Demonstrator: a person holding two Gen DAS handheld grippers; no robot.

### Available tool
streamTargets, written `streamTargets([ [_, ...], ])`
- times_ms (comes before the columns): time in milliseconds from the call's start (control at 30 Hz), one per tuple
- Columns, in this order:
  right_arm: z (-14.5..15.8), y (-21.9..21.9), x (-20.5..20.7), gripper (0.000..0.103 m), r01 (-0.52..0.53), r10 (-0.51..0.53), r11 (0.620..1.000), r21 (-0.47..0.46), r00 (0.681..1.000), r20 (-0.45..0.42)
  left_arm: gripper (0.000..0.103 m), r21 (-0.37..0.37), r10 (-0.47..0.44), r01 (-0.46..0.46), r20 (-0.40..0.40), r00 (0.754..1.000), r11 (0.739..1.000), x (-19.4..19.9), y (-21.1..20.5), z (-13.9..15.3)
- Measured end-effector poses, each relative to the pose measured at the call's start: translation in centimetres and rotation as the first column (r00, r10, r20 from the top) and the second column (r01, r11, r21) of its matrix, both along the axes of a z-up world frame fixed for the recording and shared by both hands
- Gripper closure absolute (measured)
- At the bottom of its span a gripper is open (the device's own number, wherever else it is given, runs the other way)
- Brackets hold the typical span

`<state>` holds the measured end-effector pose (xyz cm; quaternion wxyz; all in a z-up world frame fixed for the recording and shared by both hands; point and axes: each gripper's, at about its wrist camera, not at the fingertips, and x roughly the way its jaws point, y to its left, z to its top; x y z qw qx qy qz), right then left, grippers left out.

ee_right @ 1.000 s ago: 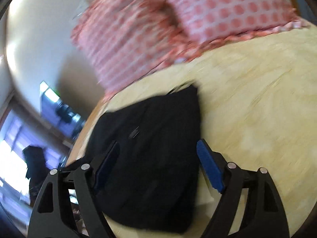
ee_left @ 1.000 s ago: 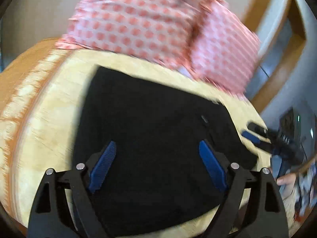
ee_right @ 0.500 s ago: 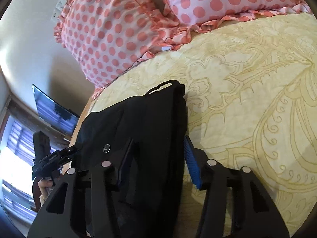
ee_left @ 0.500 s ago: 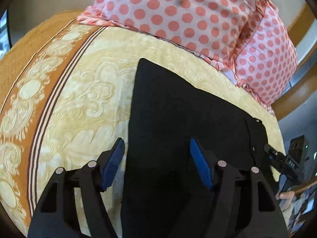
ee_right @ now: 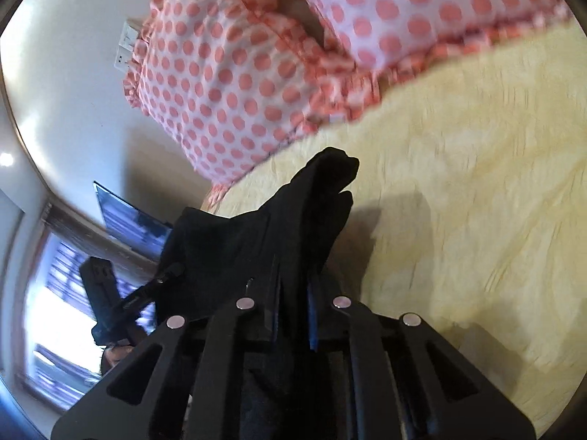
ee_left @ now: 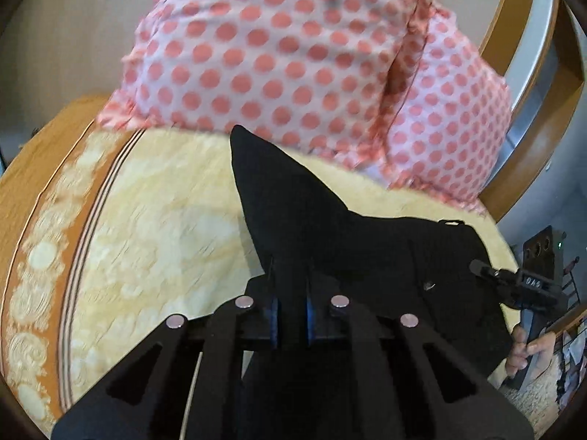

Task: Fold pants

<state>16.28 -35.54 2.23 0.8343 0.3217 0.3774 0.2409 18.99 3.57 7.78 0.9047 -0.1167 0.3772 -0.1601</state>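
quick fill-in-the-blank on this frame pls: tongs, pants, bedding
Both the left tongs and right tongs are ____ on the pants.
The pants are ____ in colour.
The pillows have a pattern of ____.
The pants' pinched edges are lifted off the yellow ____.

Missing words: shut; black; dots; bedspread

Place: a home bedroom.
Bed: yellow patterned bedspread (ee_left: 154, 234) with an orange border.
Pillows: pink polka-dot pillows (ee_left: 293, 55) at the head.
Wall: switch plates (ee_right: 126, 47).
Window: daylit window (ee_right: 55, 315).
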Motion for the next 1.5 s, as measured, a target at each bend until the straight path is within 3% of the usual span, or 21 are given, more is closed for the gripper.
streamTargets([
  [133, 1.7, -2.0, 1.4, 0.092, 0.099, -0.097, 0.995, -0.030, 0.994, 0.056, 0.093, -0.002, 0.024, -0.024, 0.037, 0.999, 1.000, 3.0, -1.8, -0.1],
  [233, -0.1, -3.2, 2.9, 0.092, 0.171, -0.172, 0.982, -0.082, 0.985, 0.001, 0.091, 0.018, 0.047, -0.046, -0.077, 0.996, 0.999, 6.5, -2.5, -2.9],
  [267, -1.1, -3.1, 3.3, 0.091, 0.173, -0.178, 0.980, -0.100, 0.983, -0.037, 0.087, 0.028, 0.065, -0.062, -0.140, 0.988, 0.998, 7.5, -2.6, -4.3],
  [333, -2.8, -2.6, 3.6, 0.084, 0.193, -0.211, 0.965, -0.177, 0.974, -0.085, 0.074, 0.046, 0.111, -0.104, -0.189, 0.976, 0.994, 8.2, -2.3, -6.0],
  [433, -2.0, -2.6, 2.7, 0.074, 0.232, -0.252, 0.945, -0.232, 0.966, -0.061, 0.071, 0.035, 0.131, -0.127, -0.170, 0.977, 0.991, 7.0, -1.5, -5.4],
  [500, -0.6, -2.7, 1.1, 0.073, 0.283, -0.294, 0.920, -0.272, 0.956, -0.001, 0.067, 0.066, 0.149, -0.143, -0.104, 0.983, 0.988, 4.9, -1.1, -3.9],
  [533, 0.0, -2.7, 0.2, 0.070, 0.297, -0.299, 0.916, -0.268, 0.954, 0.037, 0.058, 0.069, 0.146, -0.141, -0.073, 0.987, 0.988, 4.0, -1.0, -3.3],
  [567, 0.6, -2.6, -0.7, 0.064, 0.301, -0.293, 0.920, -0.251, 0.954, 0.072, 0.050, 0.062, 0.134, -0.131, -0.037, 0.990, 0.989, 2.5, -0.9, -2.7],
  [667, 1.7, -0.9, -3.6, 0.058, 0.213, -0.193, 0.961, -0.175, 0.973, 0.127, 0.041, -0.015, 0.013, -0.013, 0.008, 1.000, 1.000, -1.8, -1.7, -1.7],
  [733, 1.3, 0.7, -4.8, 0.055, 0.136, -0.117, 0.975, -0.176, 0.986, 0.117, 0.033, -0.042, -0.069, 0.069, 0.013, 0.998, 0.997, -3.8, -2.8, -2.0],
  [767, 0.9, 1.0, -5.0, 0.045, 0.115, -0.097, 0.977, -0.182, 0.990, 0.102, 0.030, -0.033, -0.102, 0.102, -0.005, 0.995, 0.994, -4.6, -3.7, -2.8],
  [833, -0.9, 1.9, -4.4, 0.041, 0.090, -0.086, 0.970, -0.228, 0.996, 0.027, 0.030, 0.036, -0.104, 0.106, -0.060, 0.993, 0.994, -4.4, -5.2, -4.8],
  [900, -1.4, 2.2, -4.4, 0.042, 0.109, -0.102, 0.963, -0.245, 0.994, 0.040, 0.034, 0.068, -0.084, 0.088, -0.063, 0.994, 0.994, -4.2, -5.6, -6.0],
  [933, -0.9, 2.5, -4.9, 0.041, 0.129, -0.122, 0.955, -0.269, 0.992, 0.043, 0.034, 0.074, -0.071, 0.074, -0.040, 0.997, 0.995, -4.8, -5.7, -5.7],
  [1000, 0.4, 3.5, -7.0, 0.027, 0.172, -0.144, 0.927, -0.334, 0.984, 0.106, 0.025, 0.078, -0.059, 0.060, -0.016, 0.998, 0.995, -6.2, -5.5, -5.1],
  [1033, 0.6, 4.0, -8.0, 0.011, 0.185, -0.142, 0.917, -0.355, 0.980, 0.142, 0.015, 0.084, -0.047, 0.047, 0.005, 0.999, 0.995, -7.3, -5.5, -4.8],
  [1067, 0.8, 5.0, -9.6, 0.006, 0.203, -0.139, 0.899, -0.388, 0.972, 0.187, 0.008, 0.102, -0.032, 0.029, 0.026, 0.999, 0.994, -8.6, -5.7, -4.7],
  [1233, -0.9, 9.3, -14.0, 0.001, 0.276, -0.131, 0.775, -0.569, 0.950, 0.282, 0.002, 0.232, 0.038, -0.057, 0.085, 0.996, 0.971, -14.1, -7.4, -5.9],
  [1367, -2.4, 11.0, -15.6, 0.001, 0.294, -0.120, 0.746, -0.598, 0.942, 0.314, 0.002, 0.321, 0.042, -0.088, 0.146, 0.988, 0.943, -16.5, -8.2, -6.9],
  [1500, -3.8, 11.4, -15.7, 0.001, 0.281, -0.134, 0.740, -0.611, 0.952, 0.276, 0.002, 0.355, 0.038, -0.083, 0.131, 0.991, 0.931, -16.7, -8.1, -8.0],
])
